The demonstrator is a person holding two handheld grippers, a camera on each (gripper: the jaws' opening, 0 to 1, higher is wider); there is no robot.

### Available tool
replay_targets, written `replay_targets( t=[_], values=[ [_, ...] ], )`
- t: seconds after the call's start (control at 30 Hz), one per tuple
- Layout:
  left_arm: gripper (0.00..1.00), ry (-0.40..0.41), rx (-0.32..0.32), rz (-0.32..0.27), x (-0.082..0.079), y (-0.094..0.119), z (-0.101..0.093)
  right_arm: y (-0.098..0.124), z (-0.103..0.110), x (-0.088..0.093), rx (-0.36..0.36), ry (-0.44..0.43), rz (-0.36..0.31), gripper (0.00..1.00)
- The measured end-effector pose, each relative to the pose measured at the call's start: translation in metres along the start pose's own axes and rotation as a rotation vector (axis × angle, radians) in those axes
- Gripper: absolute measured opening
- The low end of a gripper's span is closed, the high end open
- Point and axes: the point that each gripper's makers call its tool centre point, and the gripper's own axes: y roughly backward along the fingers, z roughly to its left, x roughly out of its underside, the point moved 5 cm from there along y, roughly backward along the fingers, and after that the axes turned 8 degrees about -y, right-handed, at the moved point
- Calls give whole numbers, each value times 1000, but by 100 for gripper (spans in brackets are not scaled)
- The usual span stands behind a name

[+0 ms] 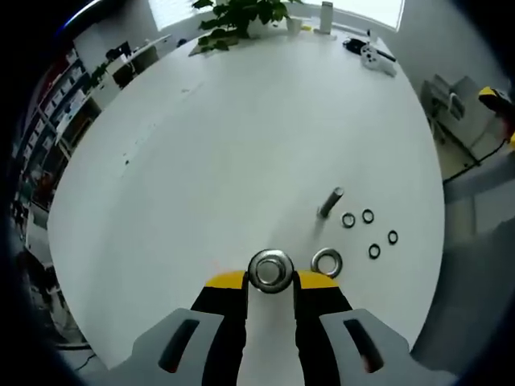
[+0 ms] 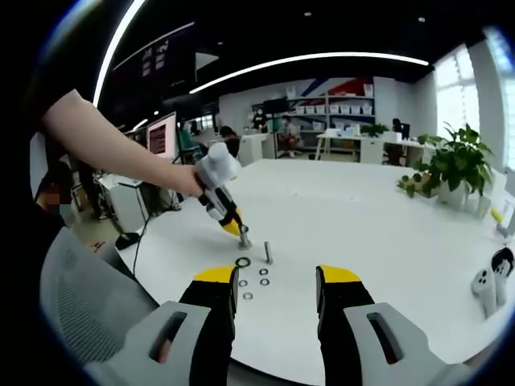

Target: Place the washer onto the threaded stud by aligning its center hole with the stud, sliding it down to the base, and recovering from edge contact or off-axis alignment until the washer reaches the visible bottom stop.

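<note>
Gripped between the left gripper's [image 1: 271, 281] yellow-tipped jaws is a large washer [image 1: 271, 270], held low over the white table [image 1: 201, 161] near its edge, short of the threaded stud [image 1: 330, 203], so the carrying step seems underway. Next, its hole likely needs centring over the stud's tip. Right gripper [image 2: 275, 283] hangs wide open, holding nothing.

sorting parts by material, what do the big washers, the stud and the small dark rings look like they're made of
The two large silver washers, one between the left tool's tips and one lying beside it, look like bright polished metal, with shiny highlights. The upright grey threaded stud looks like duller metal. The four small black rings are dark and matte, perhaps rubber or blackened steel; too small to tell.
</note>
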Motion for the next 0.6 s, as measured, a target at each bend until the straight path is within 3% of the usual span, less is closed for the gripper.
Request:
replay_targets(
  t=[0.2,0.6],
  values=[
    [20,45,6,-21,7,-12,-1,0,-1,0,4,-3,-2,41],
    [20,51,7,-18,15,-34,-5,1,-4,0,8,-5,-7,41]
  ],
)
